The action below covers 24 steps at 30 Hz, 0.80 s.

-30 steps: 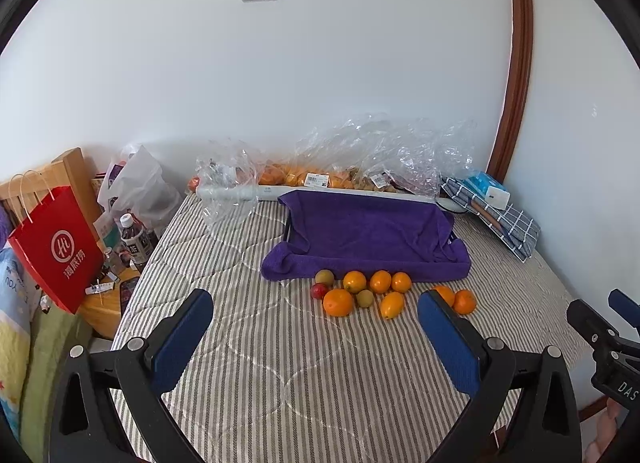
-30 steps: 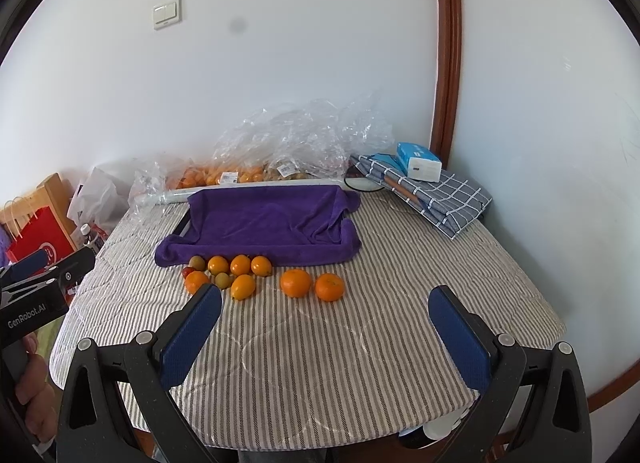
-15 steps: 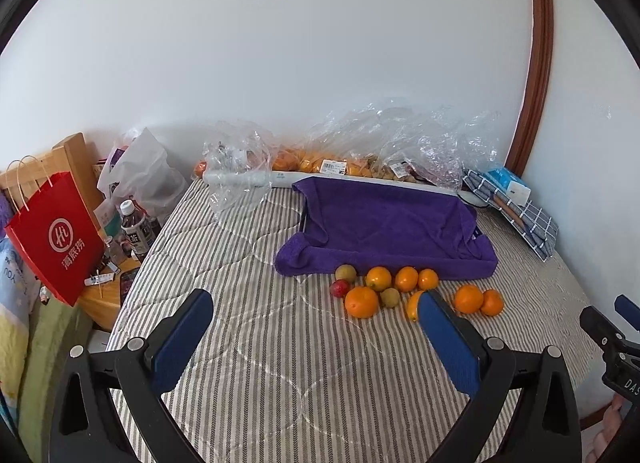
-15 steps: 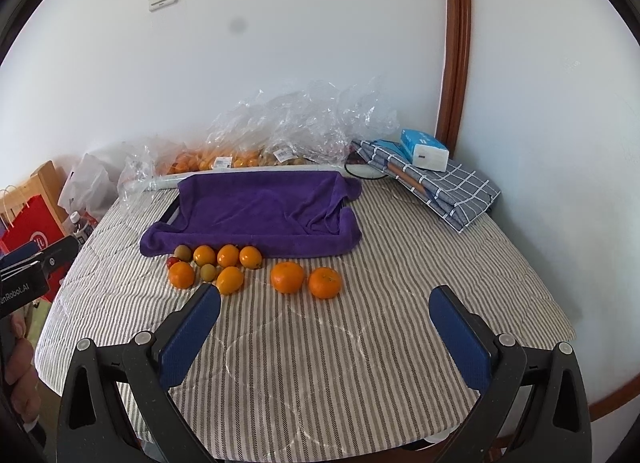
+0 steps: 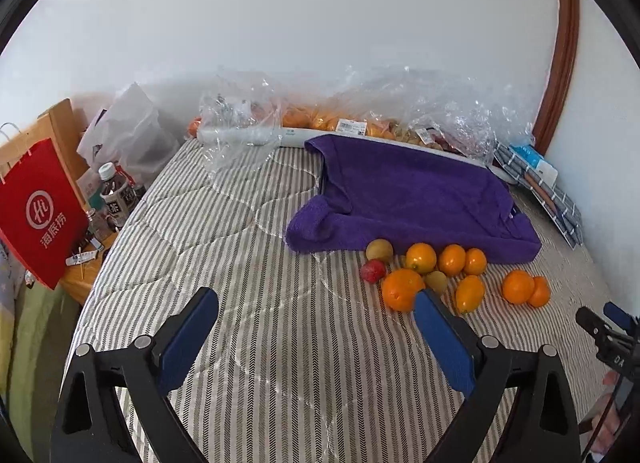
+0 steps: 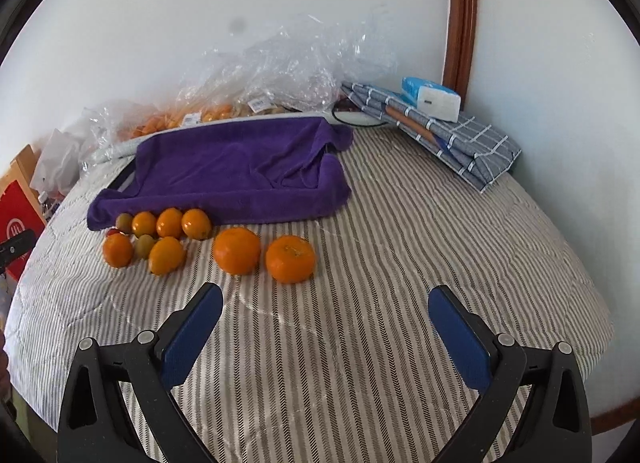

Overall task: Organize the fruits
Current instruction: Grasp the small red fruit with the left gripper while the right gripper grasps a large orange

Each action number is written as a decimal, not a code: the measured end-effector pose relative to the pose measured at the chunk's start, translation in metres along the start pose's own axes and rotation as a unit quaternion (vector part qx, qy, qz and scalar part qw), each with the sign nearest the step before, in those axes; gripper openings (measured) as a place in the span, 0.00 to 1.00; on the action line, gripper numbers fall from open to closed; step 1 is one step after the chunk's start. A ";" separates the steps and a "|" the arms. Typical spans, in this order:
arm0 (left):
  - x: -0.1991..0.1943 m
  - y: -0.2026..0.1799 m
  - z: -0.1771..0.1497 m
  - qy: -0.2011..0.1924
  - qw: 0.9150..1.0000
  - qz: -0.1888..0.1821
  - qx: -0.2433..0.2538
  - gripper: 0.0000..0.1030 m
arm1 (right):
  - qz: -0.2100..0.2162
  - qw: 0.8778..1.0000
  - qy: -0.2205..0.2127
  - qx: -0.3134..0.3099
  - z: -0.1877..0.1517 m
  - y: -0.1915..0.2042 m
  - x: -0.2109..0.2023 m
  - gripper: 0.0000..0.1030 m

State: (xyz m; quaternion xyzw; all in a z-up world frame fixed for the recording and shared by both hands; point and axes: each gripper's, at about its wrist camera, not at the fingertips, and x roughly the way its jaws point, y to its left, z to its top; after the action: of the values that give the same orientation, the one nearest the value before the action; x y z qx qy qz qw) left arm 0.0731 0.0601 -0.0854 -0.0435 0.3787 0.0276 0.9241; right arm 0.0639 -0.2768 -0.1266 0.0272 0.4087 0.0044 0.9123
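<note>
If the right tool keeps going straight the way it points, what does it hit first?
Probably the striped bedcover itself: the right tool, open, aims at bare cover just right of the two big oranges. Depth is unclear; beyond that lies the purple towel.

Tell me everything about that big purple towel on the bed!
The purple towel looks soft and fluffy, like terry cloth. It is draped over something flat with a dark edge, sagging in the middle and rumpled at the corners. It lies on the striped quilt, near the clear plastic bags by the wall. A row of small oranges sits right against its front edge.
</note>
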 end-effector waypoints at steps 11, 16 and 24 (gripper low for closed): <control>0.055 0.006 0.003 0.039 0.999 -0.009 0.000 0.90 | 0.043 0.998 0.030 -0.029 -0.001 0.010 0.062 0.68; 0.071 0.009 -0.001 0.049 0.999 -0.009 0.002 0.88 | 0.046 0.997 0.051 -0.030 0.005 0.015 0.080 0.56; 0.089 0.006 -0.004 0.066 0.997 -0.032 0.017 0.80 | 0.045 0.996 0.052 -0.048 0.012 0.023 0.090 0.51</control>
State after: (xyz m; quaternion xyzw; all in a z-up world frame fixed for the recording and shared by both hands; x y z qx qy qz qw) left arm 0.1330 0.0675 -0.1507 -0.0413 0.4377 -0.0116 0.8981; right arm 0.1335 -0.2519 -0.1847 0.0012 0.4533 0.0665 0.8889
